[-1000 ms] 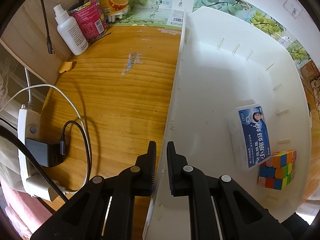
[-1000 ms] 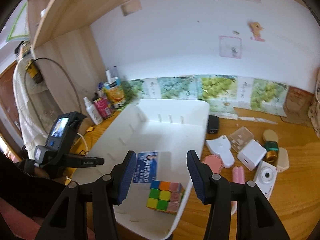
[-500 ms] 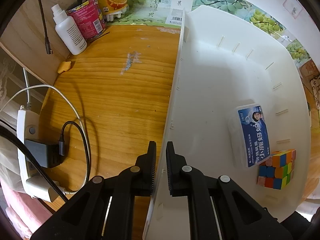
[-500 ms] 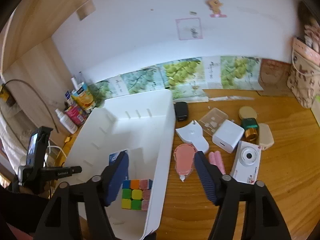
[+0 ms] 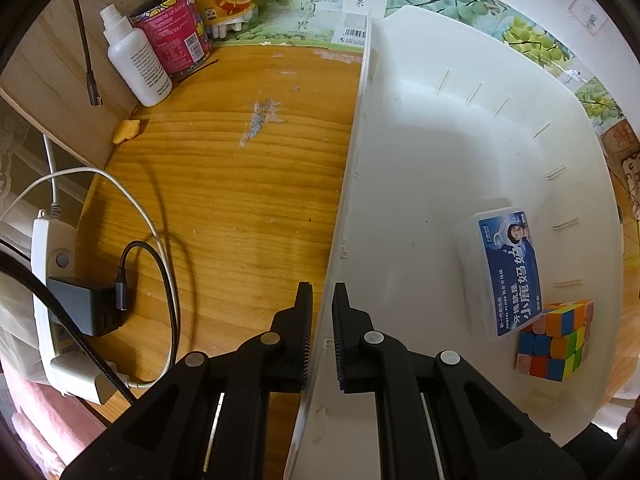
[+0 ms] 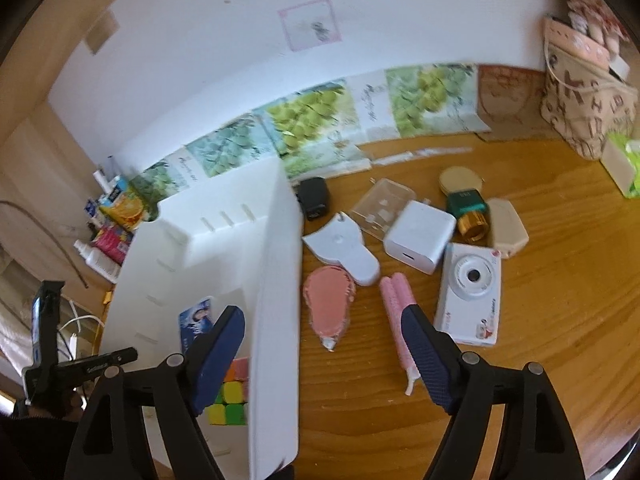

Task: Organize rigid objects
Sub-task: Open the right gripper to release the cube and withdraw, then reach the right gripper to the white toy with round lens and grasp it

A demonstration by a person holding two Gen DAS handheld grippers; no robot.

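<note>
My left gripper (image 5: pixel 322 292) is shut on the left wall of the white bin (image 5: pixel 400 160), one pad on each side of the wall. Inside the bin lie a blue-labelled dental floss box (image 5: pixel 510 272) and a colour cube (image 5: pixel 554 344). My right gripper (image 6: pixel 320 320) hangs over the bin's right wall (image 6: pixel 276 280) and its jaws are opening wide, gripping nothing. Below it on the desk lie a pink tape dispenser (image 6: pixel 328 304) and a pink stick (image 6: pixel 396 308). A white camera (image 6: pixel 472 292) and a white charger (image 6: pixel 418 236) lie further right.
A white dispenser (image 6: pixel 344 248), clear case (image 6: pixel 382 208), black plug (image 6: pixel 314 200), green bottle (image 6: pixel 468 208) and beige case (image 6: pixel 506 228) crowd the desk. A handbag (image 6: pixel 584 92) stands back right. Left of the bin are a white bottle (image 5: pixel 138 68), a red can (image 5: pixel 172 36) and a power strip (image 5: pixel 52 280).
My right gripper has swung right and lower, from over the bin to its right wall, rolled, and its jaws have widened. The left gripper has kept its hold on the bin wall.
</note>
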